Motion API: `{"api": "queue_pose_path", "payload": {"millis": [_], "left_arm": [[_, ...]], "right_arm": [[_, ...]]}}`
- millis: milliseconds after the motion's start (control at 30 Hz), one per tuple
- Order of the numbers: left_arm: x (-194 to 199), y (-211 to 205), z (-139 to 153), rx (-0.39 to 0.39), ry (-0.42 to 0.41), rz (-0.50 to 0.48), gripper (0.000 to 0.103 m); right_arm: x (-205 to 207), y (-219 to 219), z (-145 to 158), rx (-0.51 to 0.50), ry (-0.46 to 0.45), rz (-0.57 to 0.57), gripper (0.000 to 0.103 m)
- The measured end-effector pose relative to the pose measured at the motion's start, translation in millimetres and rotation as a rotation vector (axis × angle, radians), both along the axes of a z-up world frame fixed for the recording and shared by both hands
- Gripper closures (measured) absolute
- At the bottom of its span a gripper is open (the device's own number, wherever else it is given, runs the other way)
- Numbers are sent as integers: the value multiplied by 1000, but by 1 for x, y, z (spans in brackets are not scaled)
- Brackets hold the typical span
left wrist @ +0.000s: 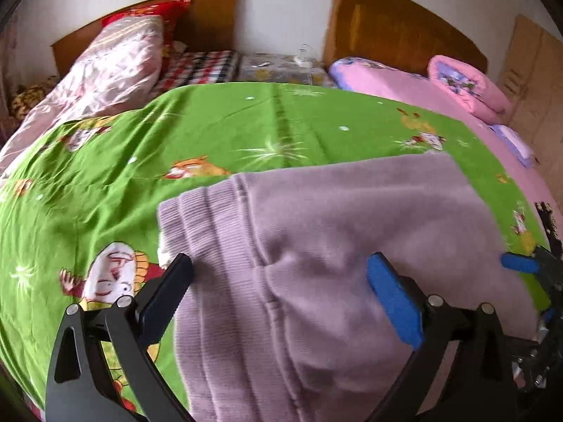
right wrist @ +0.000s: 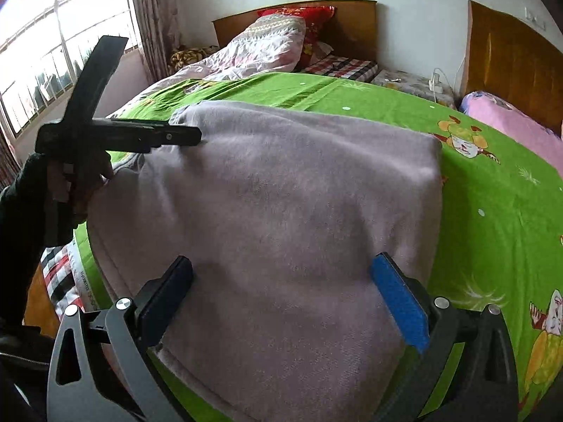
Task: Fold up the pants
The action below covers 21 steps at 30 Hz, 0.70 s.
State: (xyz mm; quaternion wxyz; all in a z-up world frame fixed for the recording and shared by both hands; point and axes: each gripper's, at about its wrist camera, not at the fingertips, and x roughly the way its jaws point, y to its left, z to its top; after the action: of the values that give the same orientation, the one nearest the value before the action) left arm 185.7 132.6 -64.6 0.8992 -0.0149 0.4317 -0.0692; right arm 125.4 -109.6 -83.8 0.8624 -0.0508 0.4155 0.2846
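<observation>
Around folded pants (right wrist: 281,211): green sheet (right wrist: 492,183); pink quilt (left wrist: 468,84).

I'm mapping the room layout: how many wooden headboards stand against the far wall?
2. One headboard stands behind the red pillow and pink striped quilt; the other headboard stands to its right, behind the pink bedding. Any further ones lie outside both views.

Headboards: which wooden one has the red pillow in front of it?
The left headboard, beside the window side. A red pillow leans against it; the right headboard has only pink bedding below.
</observation>
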Motion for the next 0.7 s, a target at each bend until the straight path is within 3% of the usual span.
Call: {"api": "queue_pose_path", "payload": {"millis": [67,167,233,300,367,433,533,600,633,700], "left_arm": [[-11,8,11,23,-34,85,5],[-55,4,40,-31,-139,73,2],[-78,-6,45,-31,-162,53,2],[-92,-20,33,59,-144,44,2],[-108,-23,27,145,-168,105,2],[-138,-20,34,120,-232,132,2],[-184,-14,55,62,-367,196,2],[-207,-12,66,38,-461,237,2],[-215,-14,70,32,-483,249,2],[-220,-25,70,82,-441,275,2]], "right_arm": [[-5,-1,8,-19,-21,-49,5],[-22,-1,23,-13,-83,-40,5],[-34,0,24,-30,-93,-38,5],[-40,1,11,-70,-60,-20,5],[-47,-8,8,-51,-58,-45,5],[-58,-17,17,-38,-79,-71,5],[-83,-30,38,-34,-197,-145,5],[-104,-43,51,37,-262,-239,5],[-110,-47,53,59,-274,-260,5],[-125,-53,57,64,-307,-330,5]]}}
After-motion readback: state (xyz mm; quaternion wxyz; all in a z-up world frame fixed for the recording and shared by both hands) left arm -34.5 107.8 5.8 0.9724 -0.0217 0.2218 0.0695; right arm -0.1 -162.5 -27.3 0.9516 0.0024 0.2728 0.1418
